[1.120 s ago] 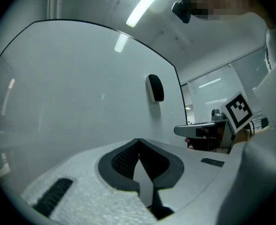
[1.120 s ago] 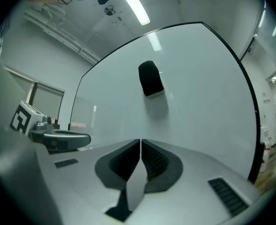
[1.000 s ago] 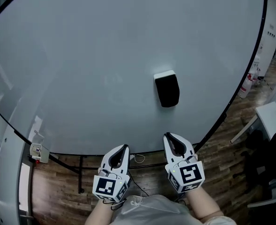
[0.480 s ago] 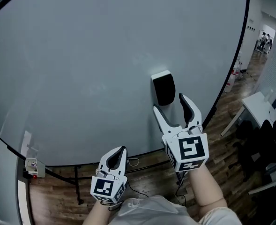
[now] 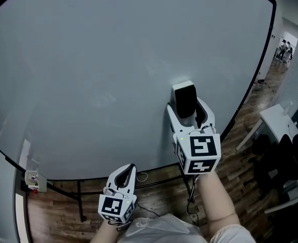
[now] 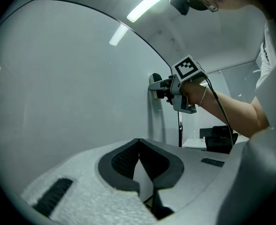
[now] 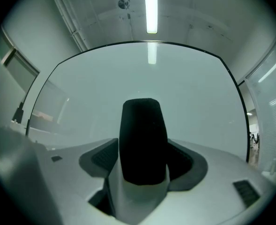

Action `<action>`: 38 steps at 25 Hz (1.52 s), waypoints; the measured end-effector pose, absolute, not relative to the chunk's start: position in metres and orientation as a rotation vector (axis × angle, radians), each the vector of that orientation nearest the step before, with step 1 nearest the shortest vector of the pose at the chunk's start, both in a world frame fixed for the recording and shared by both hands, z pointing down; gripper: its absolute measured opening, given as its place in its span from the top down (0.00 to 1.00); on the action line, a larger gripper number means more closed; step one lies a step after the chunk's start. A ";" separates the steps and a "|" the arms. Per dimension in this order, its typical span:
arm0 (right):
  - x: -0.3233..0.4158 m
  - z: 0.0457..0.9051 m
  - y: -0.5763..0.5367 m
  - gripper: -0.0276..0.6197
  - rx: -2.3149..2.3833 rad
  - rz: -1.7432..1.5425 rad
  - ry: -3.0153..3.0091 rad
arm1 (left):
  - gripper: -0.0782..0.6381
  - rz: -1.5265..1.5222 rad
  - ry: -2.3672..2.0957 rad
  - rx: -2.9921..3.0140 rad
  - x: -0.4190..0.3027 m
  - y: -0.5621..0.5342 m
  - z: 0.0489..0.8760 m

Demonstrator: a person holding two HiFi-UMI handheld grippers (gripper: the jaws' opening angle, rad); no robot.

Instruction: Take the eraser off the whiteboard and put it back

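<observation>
A black eraser [image 5: 185, 99] with a white base sticks to the large whiteboard [image 5: 113, 75]. My right gripper [image 5: 186, 111] is raised to it, open, with one finger on each side of the eraser. In the right gripper view the eraser [image 7: 143, 139] fills the gap between the pads, and I see no squeeze on it. My left gripper [image 5: 130, 169] hangs low by the board's bottom edge, shut and empty. The left gripper view shows its closed jaws [image 6: 138, 150] in front, and the right gripper [image 6: 161, 86] up at the eraser [image 6: 153, 78].
The board's metal stand [image 5: 80, 199] runs below its lower edge over a wooden floor. A small box [image 5: 32, 178] is fixed at the board's lower left. A desk [image 5: 278, 120] and dark chairs [image 5: 285, 161] stand at the right.
My right gripper opened wide, rose from beside the left one and moved onto the eraser, which now sits between its fingers. The left gripper stayed low.
</observation>
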State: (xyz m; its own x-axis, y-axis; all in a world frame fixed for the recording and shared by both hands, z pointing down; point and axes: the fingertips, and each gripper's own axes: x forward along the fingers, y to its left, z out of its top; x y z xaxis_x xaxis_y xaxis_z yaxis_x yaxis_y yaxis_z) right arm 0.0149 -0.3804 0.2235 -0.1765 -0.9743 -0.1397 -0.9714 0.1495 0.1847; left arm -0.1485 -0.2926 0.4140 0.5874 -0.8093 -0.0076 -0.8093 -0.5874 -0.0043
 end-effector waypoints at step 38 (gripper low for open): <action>-0.008 0.435 -0.271 0.55 1.820 -0.003 -2.515 | 0.87 0.122 1.568 -2.684 -0.153 -0.267 0.405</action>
State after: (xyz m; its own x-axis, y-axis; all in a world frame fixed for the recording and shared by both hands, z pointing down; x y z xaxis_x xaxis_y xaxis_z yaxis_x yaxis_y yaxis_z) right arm -0.0079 -0.2707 0.4345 -0.3125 -0.9495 0.0288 -0.9494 0.3132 0.0235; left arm -0.1532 -0.2670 0.4051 0.4889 -0.8684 -0.0827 -0.8708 -0.4915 0.0134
